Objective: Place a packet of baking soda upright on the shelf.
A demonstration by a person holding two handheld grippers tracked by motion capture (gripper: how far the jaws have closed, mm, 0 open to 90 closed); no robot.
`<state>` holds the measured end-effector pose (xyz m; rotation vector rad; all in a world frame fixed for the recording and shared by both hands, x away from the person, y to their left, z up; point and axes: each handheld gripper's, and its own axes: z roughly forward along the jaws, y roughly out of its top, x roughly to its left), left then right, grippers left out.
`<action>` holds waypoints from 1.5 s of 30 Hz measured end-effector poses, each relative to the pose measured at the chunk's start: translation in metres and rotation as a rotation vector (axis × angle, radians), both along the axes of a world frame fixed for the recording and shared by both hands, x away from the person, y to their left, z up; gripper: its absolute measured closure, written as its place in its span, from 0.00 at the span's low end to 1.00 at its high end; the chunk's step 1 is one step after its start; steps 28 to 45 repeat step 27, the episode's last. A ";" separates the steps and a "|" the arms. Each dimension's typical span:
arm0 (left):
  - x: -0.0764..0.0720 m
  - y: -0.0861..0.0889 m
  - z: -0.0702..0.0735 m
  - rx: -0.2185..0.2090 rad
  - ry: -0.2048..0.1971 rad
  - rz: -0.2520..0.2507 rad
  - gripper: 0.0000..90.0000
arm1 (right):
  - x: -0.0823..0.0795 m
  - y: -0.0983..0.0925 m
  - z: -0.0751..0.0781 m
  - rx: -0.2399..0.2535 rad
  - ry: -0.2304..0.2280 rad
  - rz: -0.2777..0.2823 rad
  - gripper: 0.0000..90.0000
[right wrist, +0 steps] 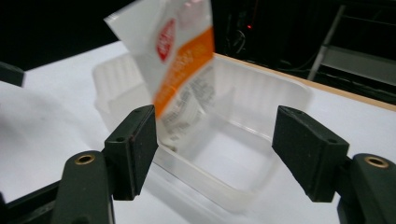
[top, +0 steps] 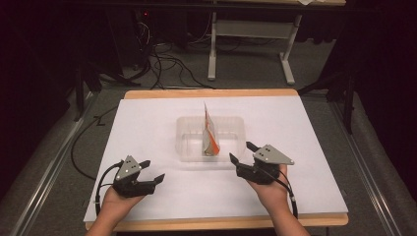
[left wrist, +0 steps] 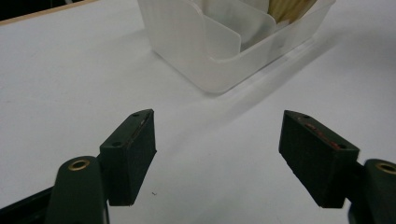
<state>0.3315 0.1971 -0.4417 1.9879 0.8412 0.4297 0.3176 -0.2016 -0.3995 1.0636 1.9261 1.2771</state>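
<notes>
- Nearest: left gripper [top: 147,173], held in the person's left hand [top: 114,202] at the near-left of the table [top: 147,118]. Jaws spread wide, nothing btwn them; bare white top under them in the left gripper view [left wrist: 219,140].
- Right gripper [top: 242,152], in the right hand [top: 268,192] at near-right, just beside the tub's near-right corner. Jaws released and wide, pads not on anything. In the right gripper view [right wrist: 215,140] the tub's near wall sits btwn the jaws, no contact visible.
- Next out: clear plastic tub [top: 189,147], mid-table. In it stands a sachet [top: 209,132], white w/ orange band and red logo, upright and leaning, bottom end in the tub's near part, top poking well above the rim.
- Step, my read: approach phase. Right gripper is lining up on tub/sachet; no grasp yet. Left looks parked, maybe to steady the tub.
- Next move needs: pick a target. For the sachet, go up and over the wall, close on the thin flat faces near the top; it's floppy and may tip. For the tub, clamp one wall.
- Count: 2 grippers, 1 tub, 1 sachet, 1 table.
- Far: dark floor w/ cables [top: 167,64] and a grey stand frame [top: 248,39] beyond the table edge.
</notes>
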 end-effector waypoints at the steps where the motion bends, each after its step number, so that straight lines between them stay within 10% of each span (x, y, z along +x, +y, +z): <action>1: 0.000 0.000 0.000 -0.001 0.001 0.002 0.31 | -0.001 -0.004 0.000 -0.003 -0.001 -0.007 0.35; 14: 0.001 0.002 -0.002 -0.001 0.007 0.018 0.31 | -0.021 -0.083 -0.015 -0.026 0.059 -0.152 0.36; 18: 0.001 0.000 -0.002 -0.006 0.015 0.019 0.31 | -0.021 -0.095 -0.032 -0.040 0.219 -0.169 0.36; 45: 0.000 -0.002 -0.003 -0.005 0.020 0.029 0.31 | -0.018 -0.090 -0.034 -0.059 0.195 -0.158 0.37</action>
